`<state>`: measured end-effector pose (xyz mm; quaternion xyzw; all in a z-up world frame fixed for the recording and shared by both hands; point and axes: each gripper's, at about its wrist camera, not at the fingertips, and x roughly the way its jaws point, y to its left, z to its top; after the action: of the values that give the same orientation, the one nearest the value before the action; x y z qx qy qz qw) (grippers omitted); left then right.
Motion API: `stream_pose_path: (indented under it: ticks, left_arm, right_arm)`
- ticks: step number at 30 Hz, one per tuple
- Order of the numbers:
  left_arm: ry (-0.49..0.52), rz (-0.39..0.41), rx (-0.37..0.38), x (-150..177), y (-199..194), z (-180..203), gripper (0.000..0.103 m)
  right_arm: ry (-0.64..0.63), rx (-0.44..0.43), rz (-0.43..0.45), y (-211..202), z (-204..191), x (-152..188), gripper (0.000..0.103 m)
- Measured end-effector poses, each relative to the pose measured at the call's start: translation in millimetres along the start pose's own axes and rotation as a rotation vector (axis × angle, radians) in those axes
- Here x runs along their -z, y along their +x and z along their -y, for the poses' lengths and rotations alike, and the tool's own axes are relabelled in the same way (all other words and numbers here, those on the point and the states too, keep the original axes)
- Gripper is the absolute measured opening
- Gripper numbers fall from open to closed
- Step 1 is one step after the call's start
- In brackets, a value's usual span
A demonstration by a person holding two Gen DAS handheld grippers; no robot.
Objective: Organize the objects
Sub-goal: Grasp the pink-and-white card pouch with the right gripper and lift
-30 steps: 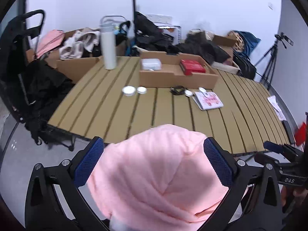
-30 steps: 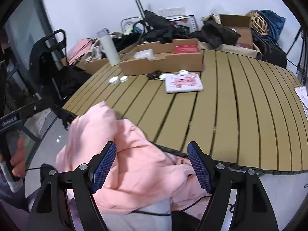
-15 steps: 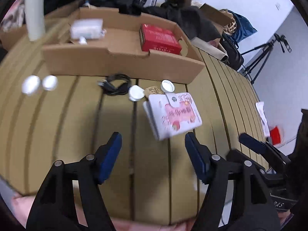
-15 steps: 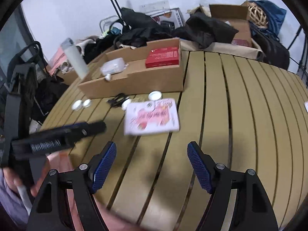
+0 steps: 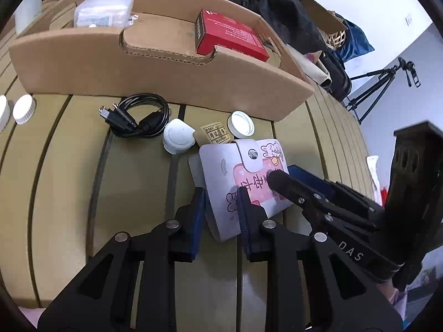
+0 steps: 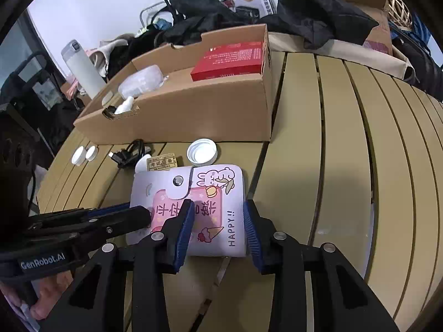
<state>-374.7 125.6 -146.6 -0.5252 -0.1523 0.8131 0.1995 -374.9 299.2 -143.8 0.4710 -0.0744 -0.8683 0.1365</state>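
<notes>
A white and pink snap-flap notebook [image 5: 235, 171] [image 6: 202, 193] lies on the slatted table in front of a cardboard tray [image 5: 155, 63] [image 6: 199, 105]. My left gripper [image 5: 220, 202] is narrowed around the notebook's near left corner, its pads at both sides. My right gripper [image 6: 217, 218] straddles the notebook's near right part, one finger resting on the cover and the other at its right edge; it also shows in the left wrist view [image 5: 288, 174]. The tray holds a red box [image 5: 229, 36] [image 6: 229, 61] and a white packet [image 5: 102, 12] [image 6: 141, 80].
Between notebook and tray lie a coiled black cable [image 5: 138, 116], a white round case [image 5: 178, 135], a small tan label [image 5: 216, 134] and white caps [image 5: 241, 123] [image 5: 23, 109]. A white flask [image 6: 80, 67] stands at the far left. Bags and clothes pile behind.
The pink cloth has left both grippers. Both have moved forward over the table to the notebook and narrowed onto its near edge.
</notes>
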Motion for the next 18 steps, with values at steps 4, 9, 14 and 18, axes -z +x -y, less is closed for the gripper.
stream_pose_path:
  ticks: [4,9,14,18]
  left_arm:
    - [0.027,0.004,-0.037,16.4,-11.5,4.6,0.016]
    - [0.064,-0.031,0.003,62.9,-33.4,6.8,0.015]
    - [0.105,-0.044,-0.012,93.1,-50.8,14.8,0.011]
    - [0.101,-0.019,0.004,104.2,-65.1,18.9,0.009]
  right_arm:
    - [0.022,-0.013,-0.008,-13.2,-5.0,17.8,0.029]
    - [0.050,0.002,0.000,-48.1,-21.6,76.5,0.024]
    - [0.095,0.004,0.000,-77.8,-30.8,119.6,0.015]
    - [0.065,0.034,0.023,-97.3,-41.9,123.0,0.011]
